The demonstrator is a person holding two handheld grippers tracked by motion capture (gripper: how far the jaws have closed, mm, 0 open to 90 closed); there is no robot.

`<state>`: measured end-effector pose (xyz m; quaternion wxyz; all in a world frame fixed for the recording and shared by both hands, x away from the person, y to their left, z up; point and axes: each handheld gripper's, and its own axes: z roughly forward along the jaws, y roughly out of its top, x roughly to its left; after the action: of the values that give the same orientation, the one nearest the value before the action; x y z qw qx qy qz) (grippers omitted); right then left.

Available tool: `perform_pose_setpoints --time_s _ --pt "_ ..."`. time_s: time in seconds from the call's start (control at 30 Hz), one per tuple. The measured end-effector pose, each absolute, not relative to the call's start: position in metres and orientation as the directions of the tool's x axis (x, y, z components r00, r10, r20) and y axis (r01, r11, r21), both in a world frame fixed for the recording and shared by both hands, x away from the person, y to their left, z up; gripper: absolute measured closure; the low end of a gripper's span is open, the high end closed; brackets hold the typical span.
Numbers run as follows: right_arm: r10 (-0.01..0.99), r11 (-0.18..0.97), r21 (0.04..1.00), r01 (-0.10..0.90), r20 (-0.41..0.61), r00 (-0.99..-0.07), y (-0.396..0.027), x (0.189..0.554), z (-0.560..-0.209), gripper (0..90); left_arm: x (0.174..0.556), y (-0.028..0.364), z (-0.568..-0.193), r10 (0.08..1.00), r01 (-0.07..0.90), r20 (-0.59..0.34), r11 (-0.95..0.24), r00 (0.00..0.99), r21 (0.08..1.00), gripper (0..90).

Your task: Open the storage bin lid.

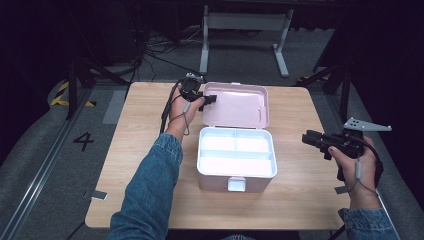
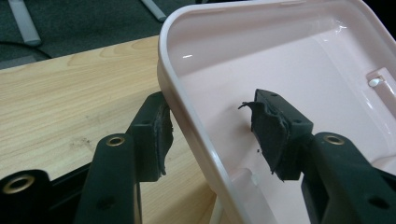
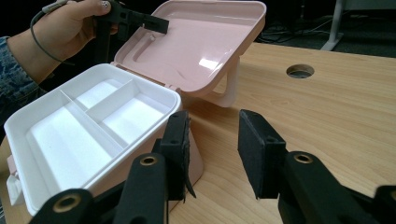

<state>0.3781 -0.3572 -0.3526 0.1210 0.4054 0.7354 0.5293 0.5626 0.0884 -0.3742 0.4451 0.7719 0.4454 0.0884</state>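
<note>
One pink box sits mid-table, its lid thrown back. Inside is one white tray with three compartments, all bare. The left claw straddles the lid's rim, jaws apart, not pressing. The right claw hovers beside the box, jaws apart, holding nothing.

Worktop: light wood-grain top, rounded corners, standing on grey carpeted floor. Round cable hole in worktop surface, seen in right gripper view. Pink box resting directly on worktop near middle; white divided tray inside, three compartments. Hinged lid thrown back, tilted toward far edge, propped on its white handle, which touches worktop. Small grey tag at near-left edge of worktop.
</note>
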Motion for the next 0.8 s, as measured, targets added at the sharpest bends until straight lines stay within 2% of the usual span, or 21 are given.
perform_pose_setpoints --time_s 0.67,0.8 --pt "0.726 0.119 0.875 0.47 0.246 -0.642 -0.3555 0.3793 -0.3543 64.3 0.5685 0.087 -0.3819 0.777 0.65 -0.268 -0.226 0.57 0.725 46.2" --pt "0.726 0.12 0.874 0.47 0.246 -0.642 -0.355 0.3798 -0.3546 64.3 0.5684 0.0854 -0.3818 0.79 0.655 -0.226 -0.271 0.57 0.705 43.3"
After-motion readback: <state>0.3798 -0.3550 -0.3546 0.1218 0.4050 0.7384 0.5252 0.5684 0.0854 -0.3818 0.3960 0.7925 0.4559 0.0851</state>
